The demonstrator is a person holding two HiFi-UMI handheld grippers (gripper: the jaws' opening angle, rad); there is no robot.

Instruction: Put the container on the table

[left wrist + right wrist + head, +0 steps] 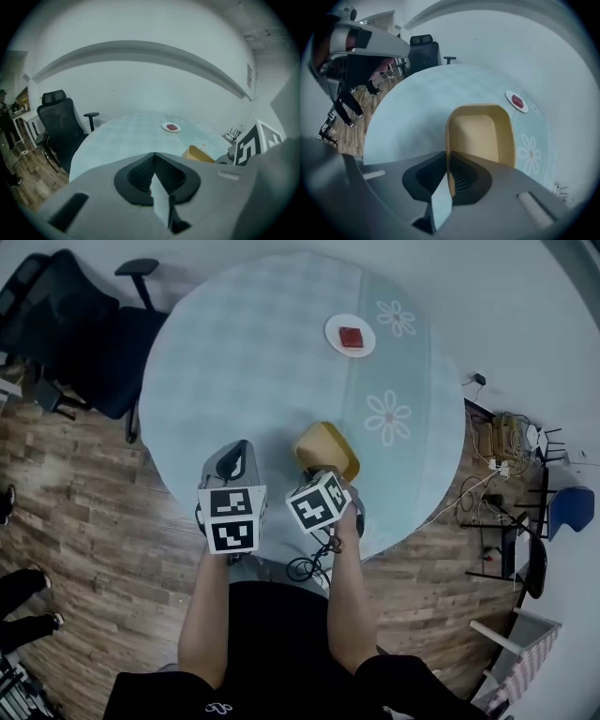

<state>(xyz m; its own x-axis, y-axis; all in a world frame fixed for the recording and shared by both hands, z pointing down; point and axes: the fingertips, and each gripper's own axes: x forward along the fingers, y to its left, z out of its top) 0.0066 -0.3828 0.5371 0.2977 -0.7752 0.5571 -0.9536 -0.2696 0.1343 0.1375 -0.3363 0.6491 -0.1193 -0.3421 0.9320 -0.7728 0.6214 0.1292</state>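
Note:
The yellow open-topped container (326,448) is at the near edge of the round table (244,362), which has a pale blue cloth. My right gripper (323,470) is shut on its near wall. In the right gripper view that wall (449,140) runs between the closed jaws of the right gripper (448,157), and the hollow inside shows beyond. Whether the container's base touches the cloth cannot be told. My left gripper (234,457) hovers just left of it, shut and empty. The left gripper (153,157) sees the container (201,153) to its right.
A white plate (350,335) with a small red piece sits on the far side of the table. A black office chair (75,329) stands at the far left. Cables and a power strip (502,442) lie on the wood floor at right, near a blue chair (572,507).

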